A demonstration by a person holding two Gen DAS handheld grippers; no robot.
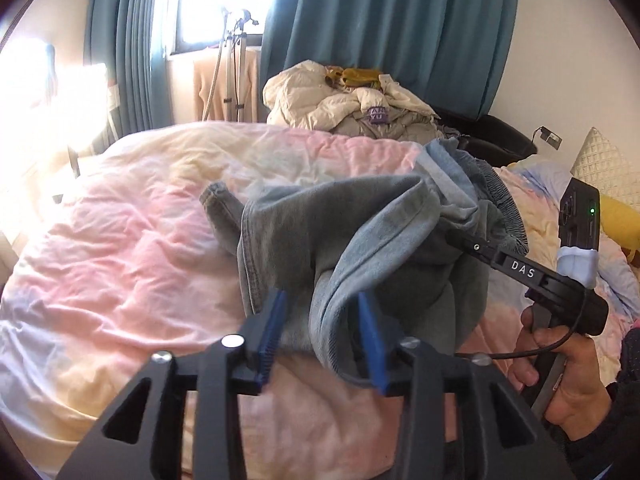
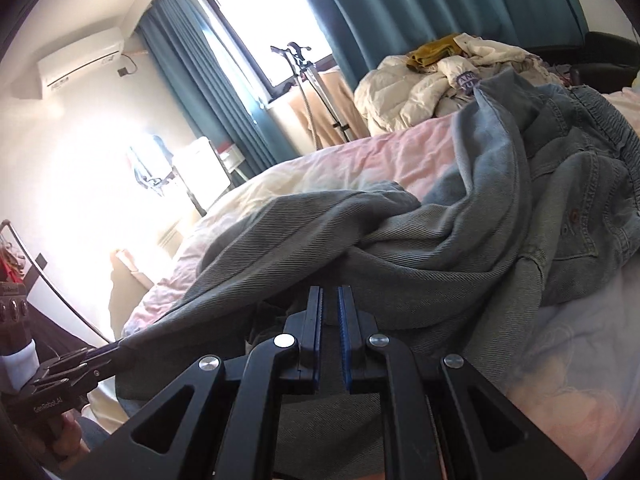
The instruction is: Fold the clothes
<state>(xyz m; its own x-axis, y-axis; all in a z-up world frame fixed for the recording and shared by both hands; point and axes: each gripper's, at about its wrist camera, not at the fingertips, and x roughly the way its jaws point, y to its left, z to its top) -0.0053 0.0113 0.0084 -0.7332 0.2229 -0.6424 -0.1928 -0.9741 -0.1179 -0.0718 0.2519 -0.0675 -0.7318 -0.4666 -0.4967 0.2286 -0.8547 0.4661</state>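
Note:
A pair of light blue-grey jeans (image 1: pixel 360 240) is bunched up and lifted over the pink and cream duvet (image 1: pixel 140 240). In the left wrist view my left gripper (image 1: pixel 324 332) stands open about halfway. A fold of denim hangs between its blue pads (image 1: pixel 276 328) without being squeezed. My right gripper (image 1: pixel 466 240) comes in from the right in a person's hand (image 1: pixel 560 380), its tips buried in the jeans by the elastic waistband (image 1: pixel 504 208). In the right wrist view the right gripper (image 2: pixel 330 312) is shut on the jeans (image 2: pixel 400 248). The left gripper (image 2: pixel 116 350) meets the cloth's edge at lower left.
A heap of clothes with a cream padded jacket (image 1: pixel 320 96) lies at the far side of the bed. Behind it hang teal curtains (image 1: pixel 380 32), with a metal stand (image 1: pixel 236 60) by the window. A black chair (image 1: pixel 496 132) and a yellow cushion (image 1: pixel 620 220) sit at the right.

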